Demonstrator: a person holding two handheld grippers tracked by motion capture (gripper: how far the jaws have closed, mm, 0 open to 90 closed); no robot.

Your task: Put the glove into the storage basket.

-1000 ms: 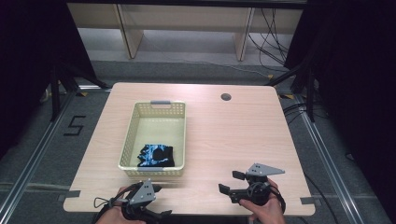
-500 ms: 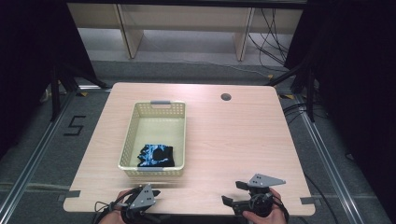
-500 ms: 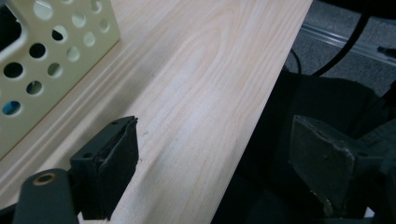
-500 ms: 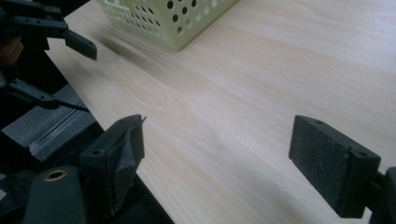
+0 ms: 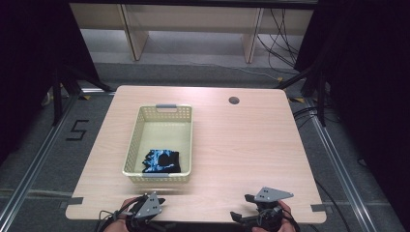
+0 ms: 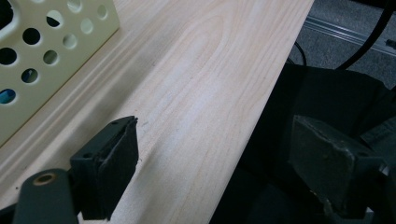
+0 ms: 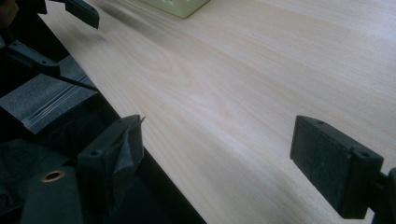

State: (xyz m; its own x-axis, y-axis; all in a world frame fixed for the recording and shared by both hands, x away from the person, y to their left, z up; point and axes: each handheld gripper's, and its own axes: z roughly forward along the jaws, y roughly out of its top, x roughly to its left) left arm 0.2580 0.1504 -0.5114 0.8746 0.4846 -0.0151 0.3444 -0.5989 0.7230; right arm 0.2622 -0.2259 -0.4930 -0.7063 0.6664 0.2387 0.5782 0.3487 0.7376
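Tabletop [image 5: 241, 145]: pale wood grain, seen from above; a round cable hole [image 5: 234, 100] is set near the far edge, right of centre.
Basket [image 5: 160, 145]: cream plastic, perforated walls, placed left of centre on the tabletop, long side running away from the person; grey handle at the far end.
Cloth [image 5: 161, 161]: dark item with blue patterning, crumpled, lying inside the basket at its near end, against the near wall.
Left tongs [image 5: 153, 223]: held at the near edge of the tabletop, just in front of the basket's near left corner; wide open, nothing gripped. In the left gripper view [image 6: 212, 158] one pad is seen over the wood and the other past the tabletop edge over dark fabric; the basket wall [image 6: 42, 51] is seen at upper left, apart from the pads.
Right tongs [image 5: 242, 206]: held at the near edge of the tabletop, right of centre, well apart from the basket; wide open, nothing gripped. In the right gripper view [image 7: 217, 156] bare wood is framed between the pads, and a basket corner [image 7: 180, 7] is seen far off at the top.
Hands: both are partly cut off by the bottom of the high view; cables trail from the left tongs.
Contact: cloth is touched by neither tongs.
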